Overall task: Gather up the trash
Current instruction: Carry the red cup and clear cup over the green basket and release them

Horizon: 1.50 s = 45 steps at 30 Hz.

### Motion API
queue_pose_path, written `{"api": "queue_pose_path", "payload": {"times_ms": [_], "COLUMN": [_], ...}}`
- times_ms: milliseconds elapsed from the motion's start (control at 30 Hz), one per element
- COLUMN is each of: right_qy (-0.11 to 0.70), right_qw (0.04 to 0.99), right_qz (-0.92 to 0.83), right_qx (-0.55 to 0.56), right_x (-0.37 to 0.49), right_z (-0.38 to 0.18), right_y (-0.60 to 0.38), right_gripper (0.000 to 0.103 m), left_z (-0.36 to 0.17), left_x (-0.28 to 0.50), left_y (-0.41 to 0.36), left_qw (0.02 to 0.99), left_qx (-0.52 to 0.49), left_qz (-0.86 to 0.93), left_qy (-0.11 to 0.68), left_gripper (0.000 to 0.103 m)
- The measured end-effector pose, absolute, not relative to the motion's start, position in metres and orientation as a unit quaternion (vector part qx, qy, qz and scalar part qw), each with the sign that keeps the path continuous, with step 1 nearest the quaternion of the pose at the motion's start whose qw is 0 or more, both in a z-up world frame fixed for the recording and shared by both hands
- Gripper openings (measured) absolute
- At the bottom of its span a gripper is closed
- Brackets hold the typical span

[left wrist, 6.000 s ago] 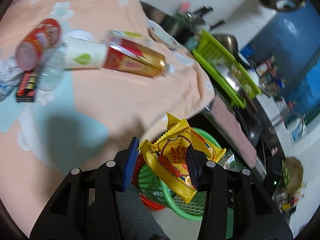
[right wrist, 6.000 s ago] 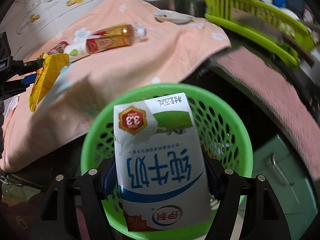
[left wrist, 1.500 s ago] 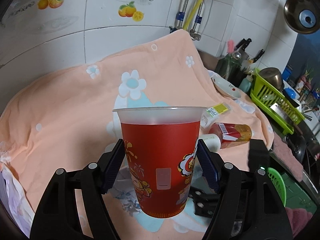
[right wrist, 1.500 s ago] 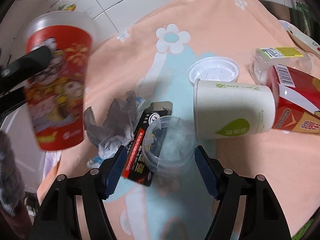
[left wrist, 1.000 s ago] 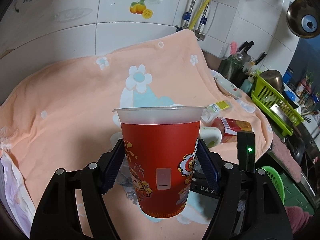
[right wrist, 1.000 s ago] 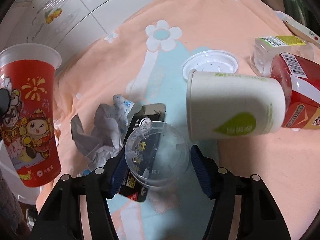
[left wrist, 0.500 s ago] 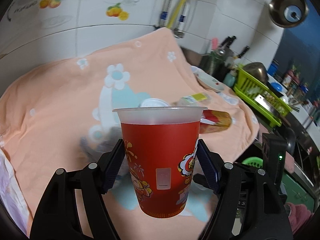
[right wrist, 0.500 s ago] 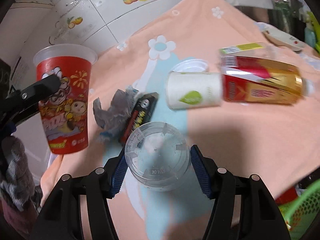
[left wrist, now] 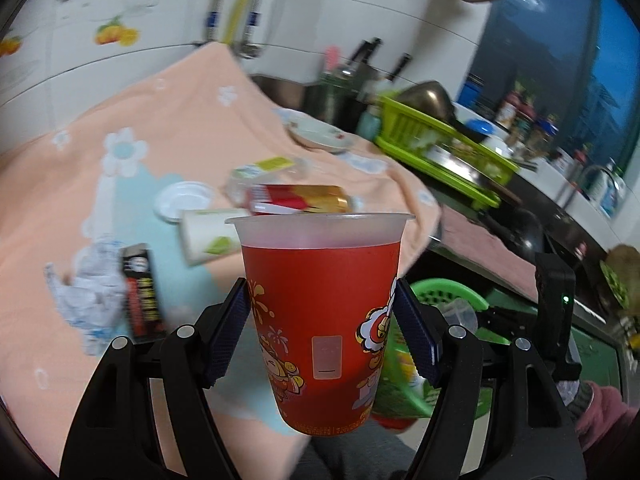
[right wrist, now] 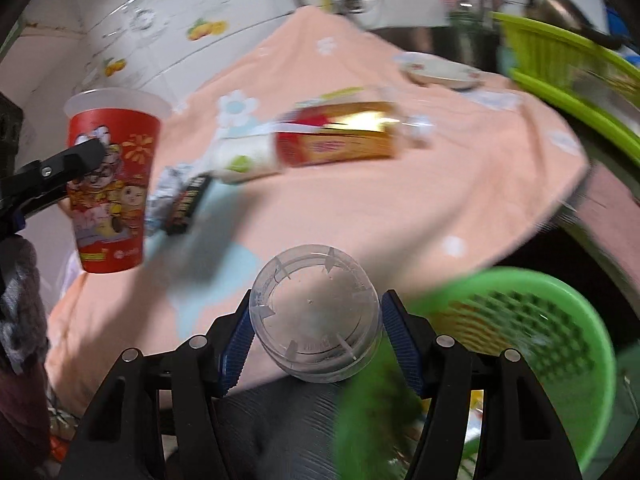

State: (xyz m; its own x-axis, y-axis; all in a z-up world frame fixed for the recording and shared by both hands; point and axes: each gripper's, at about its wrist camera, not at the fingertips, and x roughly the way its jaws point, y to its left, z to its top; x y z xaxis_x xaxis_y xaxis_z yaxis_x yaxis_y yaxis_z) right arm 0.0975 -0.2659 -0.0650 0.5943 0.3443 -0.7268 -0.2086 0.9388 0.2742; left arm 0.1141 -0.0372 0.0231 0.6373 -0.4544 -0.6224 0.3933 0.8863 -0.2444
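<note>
Green basket (right wrist: 560, 320) mouth open; trash pile (left wrist: 224, 232) crowds cloth.

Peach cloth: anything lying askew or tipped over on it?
Yes. A white paper cup and a red-gold bottle lie on their sides on the cloth, beside a loose white lid and crumpled wrapper.

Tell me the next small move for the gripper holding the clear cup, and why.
Probably carry the clear plastic cup a little further right until it hangs over the green basket, then let go. The right gripper clamps it just beside the basket's near rim, not yet above the opening.
</note>
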Motion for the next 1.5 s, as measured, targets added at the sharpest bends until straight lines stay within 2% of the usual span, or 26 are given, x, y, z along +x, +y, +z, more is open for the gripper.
{"api": "queue_pose_path", "payload": {"times_ms": [467,600,833,1200,1500], "right_qy": [0.467,0.460,0.446,0.429,0.427], "right_qw": [0.876,0.878,0.883,0.890,0.891], "right_qz": [0.023,0.012,0.007,0.007,0.006], "right_qx": [0.119,0.133,0.148,0.153,0.151], "right_x": [0.051,0.046,0.039,0.025,0.025], "right_z": [-0.114,-0.114,-0.109,-0.100,-0.097], "right_y": [-0.389,-0.403,-0.415,-0.422,-0.422], "right_gripper": [0.062,0.067,0.068,0.072,0.072], "left_z": [-0.019,-0.033,-0.053,-0.082,-0.090], "left_x": [0.104,0.103,0.102,0.102,0.100], "left_y": [-0.155,-0.178,-0.211,-0.241,-0.240], "left_qw": [0.858,0.846,0.831,0.809,0.803], "left_qx": [-0.008,0.006,0.028,0.050,0.052], "left_qz": [-0.323,-0.334,-0.343,-0.351,-0.353], "left_qy": [0.400,0.416,0.438,0.469,0.477], "left_gripper": [0.071,0.071,0.071,0.073,0.082]}}
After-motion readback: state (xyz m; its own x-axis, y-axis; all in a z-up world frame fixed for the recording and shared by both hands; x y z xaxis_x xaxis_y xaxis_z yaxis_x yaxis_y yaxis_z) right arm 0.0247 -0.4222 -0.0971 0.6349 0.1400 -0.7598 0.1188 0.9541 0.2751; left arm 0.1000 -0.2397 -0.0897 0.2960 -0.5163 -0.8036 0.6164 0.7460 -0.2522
